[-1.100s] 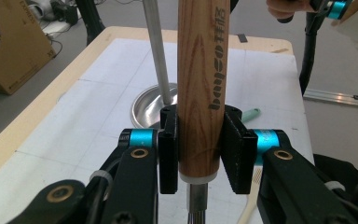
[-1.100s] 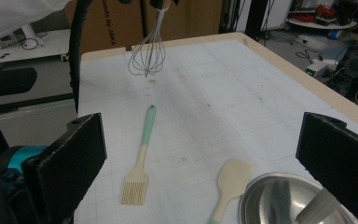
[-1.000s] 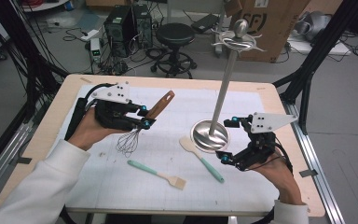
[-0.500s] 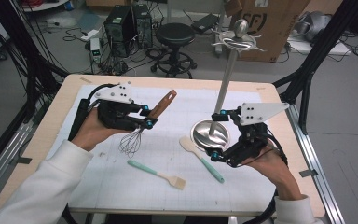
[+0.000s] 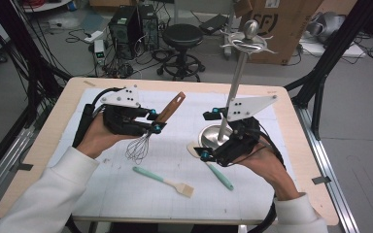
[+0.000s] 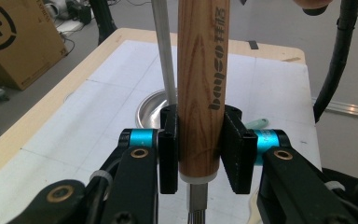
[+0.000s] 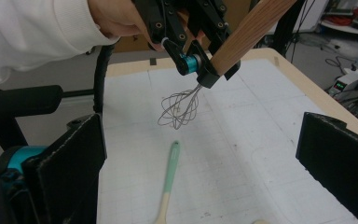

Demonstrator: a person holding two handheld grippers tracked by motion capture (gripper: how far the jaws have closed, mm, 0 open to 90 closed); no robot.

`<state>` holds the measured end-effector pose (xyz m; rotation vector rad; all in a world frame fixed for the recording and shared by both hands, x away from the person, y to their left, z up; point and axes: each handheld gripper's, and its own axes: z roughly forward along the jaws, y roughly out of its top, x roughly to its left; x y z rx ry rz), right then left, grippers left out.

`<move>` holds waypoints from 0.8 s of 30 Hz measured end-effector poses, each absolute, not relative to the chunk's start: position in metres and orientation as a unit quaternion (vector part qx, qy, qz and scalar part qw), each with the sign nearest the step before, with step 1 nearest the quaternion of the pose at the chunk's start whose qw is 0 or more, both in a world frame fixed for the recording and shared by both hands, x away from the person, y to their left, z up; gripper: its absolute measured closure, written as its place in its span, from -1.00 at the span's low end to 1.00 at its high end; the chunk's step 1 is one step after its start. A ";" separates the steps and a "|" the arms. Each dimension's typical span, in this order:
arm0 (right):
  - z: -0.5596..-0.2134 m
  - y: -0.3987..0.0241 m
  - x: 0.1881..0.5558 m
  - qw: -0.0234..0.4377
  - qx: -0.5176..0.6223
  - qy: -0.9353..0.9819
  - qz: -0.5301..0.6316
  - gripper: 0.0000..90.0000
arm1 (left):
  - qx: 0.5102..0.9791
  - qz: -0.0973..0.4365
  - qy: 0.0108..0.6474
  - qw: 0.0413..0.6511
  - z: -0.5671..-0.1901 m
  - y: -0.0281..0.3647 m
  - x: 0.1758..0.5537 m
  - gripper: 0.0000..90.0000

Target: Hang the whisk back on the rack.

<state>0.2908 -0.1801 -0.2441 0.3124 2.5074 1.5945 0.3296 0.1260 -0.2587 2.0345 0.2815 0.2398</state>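
Since a second ago your right gripper (image 5: pixel 206 135) has risen and swung in from the table's right edge toward the stand's base, while your left gripper (image 5: pixel 153 121) has kept its place with the whisk.

Taking the stand (image 5: pixel 238 82) as the landmark: nearest you, the mint brush (image 5: pixel 163 181) lies flat on the mat (image 5: pixel 126 194), well to the left of the base and closer to you. A second mint-handled tool (image 5: pixel 221 175) lies just on your side of the base, its pale head hidden under your right gripper. That gripper hovers over the near left rim of the base, its jaws wide apart with nothing between them; its own view looks through the gap at the brush (image 7: pixel 169 184) and the whisk (image 7: pixel 179 108).

Left of the stand, about level with its base, your left gripper is clamped on the whisk (image 5: pixel 148 138), pads pressed on the lower end of the wooden handle (image 6: pixel 200 84). The whisk is tilted, handle up toward the stand, wires down and just above the mat; whether they touch it you cannot tell. Beyond the handle, the left gripper view shows the stand's pole (image 6: pixel 164 51) rising from the round steel base (image 6: pixel 150 109).
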 end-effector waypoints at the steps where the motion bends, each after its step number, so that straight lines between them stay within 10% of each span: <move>1: -0.244 -0.177 0.292 0.074 0.104 0.839 0.529 -0.99 | 0.846 0.100 0.114 0.511 -0.258 0.127 0.330 0.56; 24: -0.243 -0.136 0.312 0.055 0.121 0.837 0.531 -0.98 | 0.840 0.112 0.135 0.513 -0.266 0.129 0.325 0.56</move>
